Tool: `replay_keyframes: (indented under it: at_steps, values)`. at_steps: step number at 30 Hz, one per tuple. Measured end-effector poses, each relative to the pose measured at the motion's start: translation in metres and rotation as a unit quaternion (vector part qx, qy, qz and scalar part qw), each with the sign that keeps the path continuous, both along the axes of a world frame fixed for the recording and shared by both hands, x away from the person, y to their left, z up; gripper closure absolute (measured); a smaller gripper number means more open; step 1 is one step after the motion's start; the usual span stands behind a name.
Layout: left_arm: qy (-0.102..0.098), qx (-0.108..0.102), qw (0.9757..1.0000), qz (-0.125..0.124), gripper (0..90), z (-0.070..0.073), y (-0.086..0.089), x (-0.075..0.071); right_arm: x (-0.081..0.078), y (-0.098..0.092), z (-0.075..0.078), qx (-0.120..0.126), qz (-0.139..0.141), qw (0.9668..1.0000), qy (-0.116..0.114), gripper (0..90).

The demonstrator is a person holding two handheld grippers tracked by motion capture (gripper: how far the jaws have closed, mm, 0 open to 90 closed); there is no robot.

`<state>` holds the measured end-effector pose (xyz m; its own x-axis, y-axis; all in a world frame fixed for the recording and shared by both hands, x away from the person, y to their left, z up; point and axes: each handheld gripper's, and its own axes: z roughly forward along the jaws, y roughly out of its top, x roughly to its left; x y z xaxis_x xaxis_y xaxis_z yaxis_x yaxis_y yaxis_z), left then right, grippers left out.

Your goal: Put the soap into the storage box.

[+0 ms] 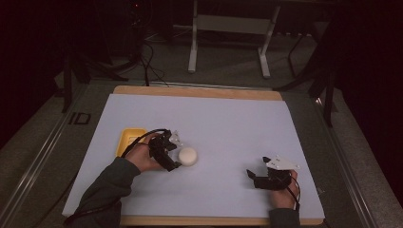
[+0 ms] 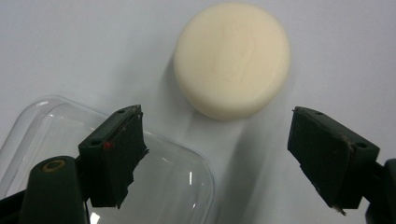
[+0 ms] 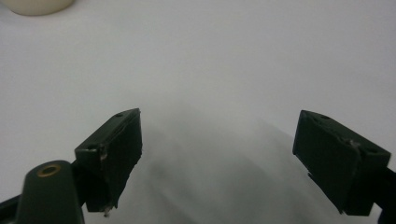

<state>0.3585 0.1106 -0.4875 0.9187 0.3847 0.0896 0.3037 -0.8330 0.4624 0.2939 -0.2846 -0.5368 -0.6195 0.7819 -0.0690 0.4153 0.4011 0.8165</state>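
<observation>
A round cream soap bar (image 1: 187, 156) lies on the white sheet, just right of my left gripper (image 1: 173, 154). In the left gripper view the soap bar (image 2: 232, 58) sits beyond the jaw tips, untouched. My left gripper (image 2: 217, 135) stands open with nothing between its jaws. A clear plastic lid (image 2: 163, 182) lies under its left jaw. A yellow dish (image 1: 129, 140) rests behind the person's left hand. My right gripper (image 1: 254, 176) hovers near the front right. In the right gripper view my right gripper (image 3: 219, 126) is open over bare sheet, the soap bar's edge (image 3: 37, 5) at top left.
The white sheet (image 1: 223, 118) covers a wooden table whose bare rim (image 1: 190, 90) shows at the back. A white frame with legs (image 1: 228, 28) and cables (image 1: 147, 61) stand on the dark floor beyond.
</observation>
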Motion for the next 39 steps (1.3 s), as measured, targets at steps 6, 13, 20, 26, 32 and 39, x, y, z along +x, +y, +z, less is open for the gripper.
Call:
replay_keyframes:
  at_steps: [6,13,20,26,32,39]
  values:
    - [0.004,0.007,0.9999,-0.006,18.8,-0.002,-0.006,0.002,0.0,0.0,0.0,0.0,0.0,1.0,0.0,15.5]
    - [0.009,0.017,0.9996,-0.018,17.8,-0.003,-0.013,0.006,0.0,0.0,0.0,0.0,0.0,1.0,0.0,15.5]
    - [0.01,0.023,0.9994,-0.025,17.8,-0.004,-0.019,0.007,0.0,0.0,0.0,0.0,0.001,1.0,0.0,15.5]
    - [0.013,0.032,0.9987,-0.037,17.9,-0.005,-0.028,0.01,0.0,0.0,0.0,0.0,0.001,1.0,0.001,15.5]
    - [0.016,0.038,0.9982,-0.044,17.9,-0.008,-0.033,0.011,0.0,0.0,0.0,0.0,0.001,1.0,0.001,15.5]
    - [0.02,0.049,0.9975,-0.047,18.0,-0.013,-0.041,0.015,0.0,0.0,0.0,0.0,0.001,1.0,0.001,15.5]
